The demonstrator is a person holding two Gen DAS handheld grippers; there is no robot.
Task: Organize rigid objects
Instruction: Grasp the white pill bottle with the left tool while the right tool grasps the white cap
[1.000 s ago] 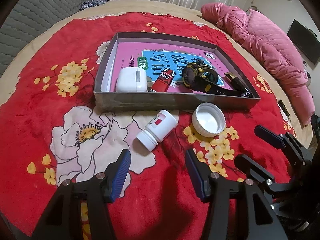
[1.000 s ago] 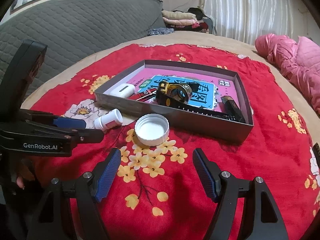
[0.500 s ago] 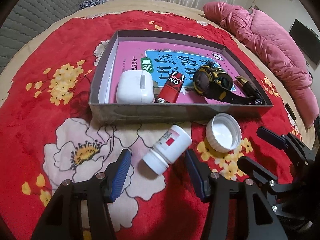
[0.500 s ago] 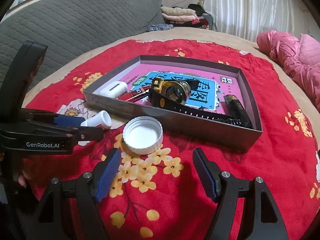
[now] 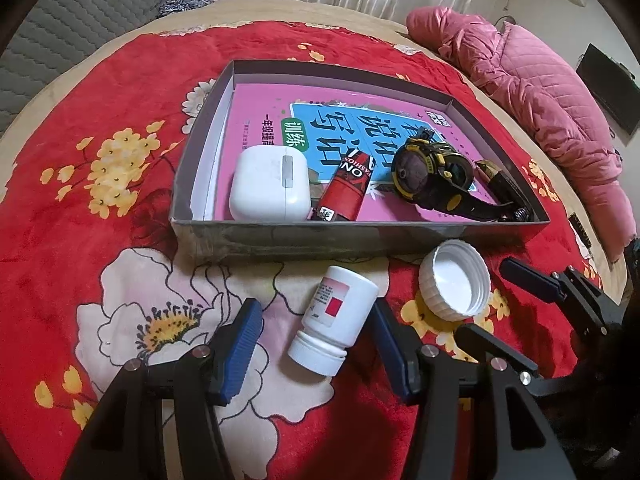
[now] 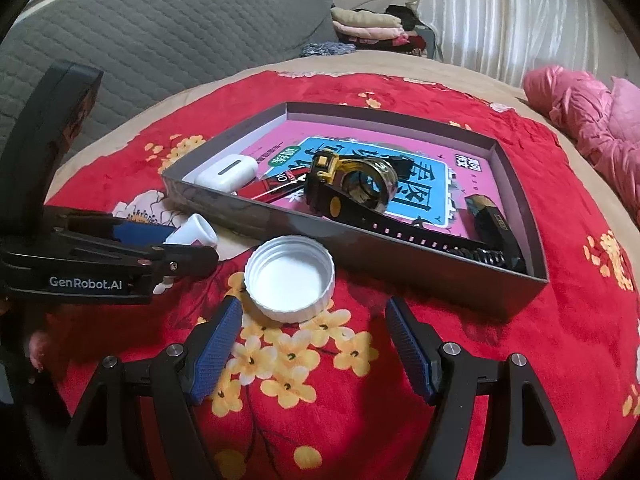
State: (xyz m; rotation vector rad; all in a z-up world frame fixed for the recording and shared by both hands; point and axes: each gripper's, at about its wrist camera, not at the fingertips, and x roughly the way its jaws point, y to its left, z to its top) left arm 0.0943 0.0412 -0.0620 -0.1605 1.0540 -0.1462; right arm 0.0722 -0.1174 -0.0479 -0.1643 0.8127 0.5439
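A white pill bottle (image 5: 334, 320) lies on its side on the red floral blanket, cap end toward me. It sits between the fingers of my left gripper (image 5: 316, 344), which is open; the left pad stands clear of the bottle and the right pad is close beside it. A white screw cap (image 6: 290, 276) rests open side up just ahead of my right gripper (image 6: 314, 332), also open and holding nothing. Behind both stands a shallow grey box (image 5: 360, 236) holding a pink book, a white earbud case (image 5: 268, 184), a red pack (image 5: 348, 188) and a black and yellow watch (image 5: 428, 176).
The box's front wall (image 6: 400, 264) rises right behind the cap and bottle. My left gripper's body (image 6: 100, 256) lies close at the left in the right wrist view. A pink quilted jacket (image 5: 540, 92) lies at the far right, a grey quilted backrest (image 6: 160, 32) beyond.
Both grippers have come forward and lower toward the box. The bottle, earlier ahead of the left fingers, now lies between them. The cap has drawn near the right fingertips.
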